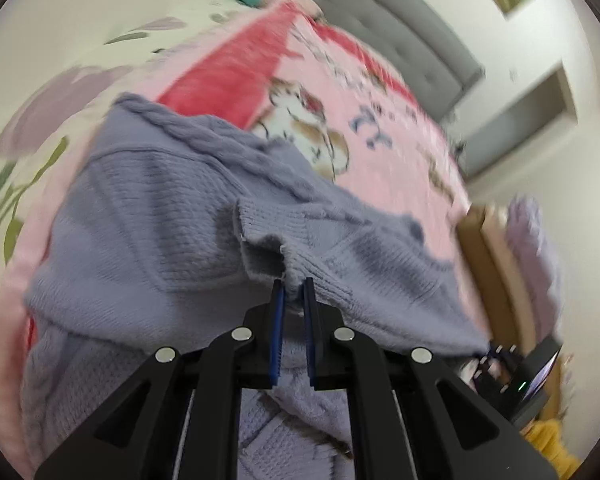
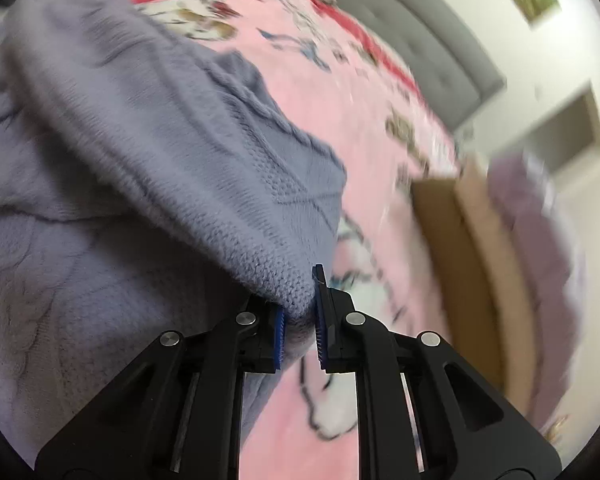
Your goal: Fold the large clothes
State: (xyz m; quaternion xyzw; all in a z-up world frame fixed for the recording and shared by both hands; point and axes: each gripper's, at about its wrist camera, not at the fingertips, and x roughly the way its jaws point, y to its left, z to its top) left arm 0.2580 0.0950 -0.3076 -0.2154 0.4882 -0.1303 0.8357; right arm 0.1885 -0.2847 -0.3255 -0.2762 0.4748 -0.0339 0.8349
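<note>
Knitwear filled both of your wrist views: a lavender-grey cable-knit sweater (image 1: 148,200) lay spread over the pink cartoon-print blanket (image 1: 380,128) on the bed, with part of it raised off the blanket where you held it. Your left gripper (image 1: 293,286) had its blue pads nearly together, pinched on a ribbed edge of the sweater, and the fabric rose from there in a fold toward the cable braid. Your right gripper (image 2: 300,304) was likewise clamped on a corner of the knit, its blue pads pressing the cloth from both sides, so that the sweater (image 2: 180,152) hung from that pinch in a slanted sheet up to the left of the view, while the rest of it lay rumpled lower down on the left. In the left wrist view the far edge of the lifted hem ran to the right toward your other gripper, seen small and dark at the frame's lower right. Beyond the blanket stood a grey padded headboard (image 1: 400,36) against a white wall, and a brown cardboard box (image 2: 472,240) sat by the bed's right side with pale purple cloth (image 2: 540,220) beside it. Both views were blurred.
</note>
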